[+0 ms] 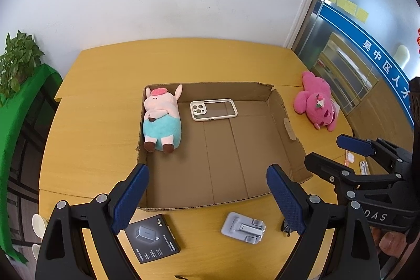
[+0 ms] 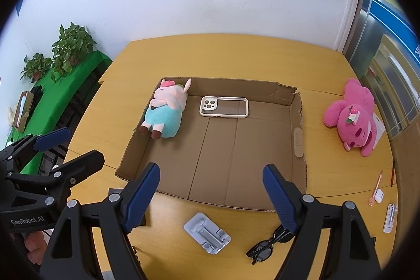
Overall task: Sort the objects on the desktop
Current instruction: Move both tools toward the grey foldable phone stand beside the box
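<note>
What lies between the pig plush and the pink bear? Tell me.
The phone case on the cardboard box floor, then the box's right wall, between pig plush and pink bear; clearest in the right wrist view.

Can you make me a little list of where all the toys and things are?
In the box: pig toy, phone case
Right of the box: pink bear
In front of the box: phone stand, sunglasses, charger box
Left hand-held gripper: open, holding nothing
Right hand-held gripper: open, holding nothing
</note>
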A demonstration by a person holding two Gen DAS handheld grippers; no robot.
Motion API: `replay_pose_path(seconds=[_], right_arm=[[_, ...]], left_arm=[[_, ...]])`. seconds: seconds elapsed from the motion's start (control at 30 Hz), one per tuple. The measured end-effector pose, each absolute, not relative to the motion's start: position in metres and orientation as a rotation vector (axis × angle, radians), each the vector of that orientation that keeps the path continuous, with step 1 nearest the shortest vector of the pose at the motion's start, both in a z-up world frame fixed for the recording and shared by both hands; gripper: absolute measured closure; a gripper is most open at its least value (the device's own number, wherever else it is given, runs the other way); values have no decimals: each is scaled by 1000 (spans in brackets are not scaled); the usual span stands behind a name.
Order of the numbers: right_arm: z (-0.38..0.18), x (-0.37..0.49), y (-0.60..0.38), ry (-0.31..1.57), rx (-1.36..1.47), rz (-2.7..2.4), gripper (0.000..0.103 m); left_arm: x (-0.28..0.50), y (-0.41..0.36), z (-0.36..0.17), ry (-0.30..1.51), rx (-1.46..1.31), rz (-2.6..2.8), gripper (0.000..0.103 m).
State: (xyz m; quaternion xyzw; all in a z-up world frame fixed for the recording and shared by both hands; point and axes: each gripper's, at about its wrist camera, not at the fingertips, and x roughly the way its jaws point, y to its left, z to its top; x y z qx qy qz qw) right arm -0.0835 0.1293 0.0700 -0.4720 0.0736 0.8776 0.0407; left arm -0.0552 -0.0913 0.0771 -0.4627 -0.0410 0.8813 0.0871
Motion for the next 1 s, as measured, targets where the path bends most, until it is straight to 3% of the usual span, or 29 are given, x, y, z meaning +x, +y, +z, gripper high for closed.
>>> replay_pose_path(seconds=[0.27,0.5,0.7,0.87,1.0], right_arm=[[55,-88,137,264,-1482,2673,22],[24,-79,153,361,-1536,2645,22],[-58,-54,157,518,-1818,2510,22],[-149,-30,158,844,-2015,2277,22],[-195,-19,151,852,-2067,2197,24]], left_arm=[[-61,-89,62,-110,-1424,2600,9],[-59,-79,17,-85,-1521,2471,9],[-51,-57,-62,-7,-1616,2198,9],[-51,-40,-122,31,-1708,2068,10],[-56,-29,-171,74,-1777,1958,18]])
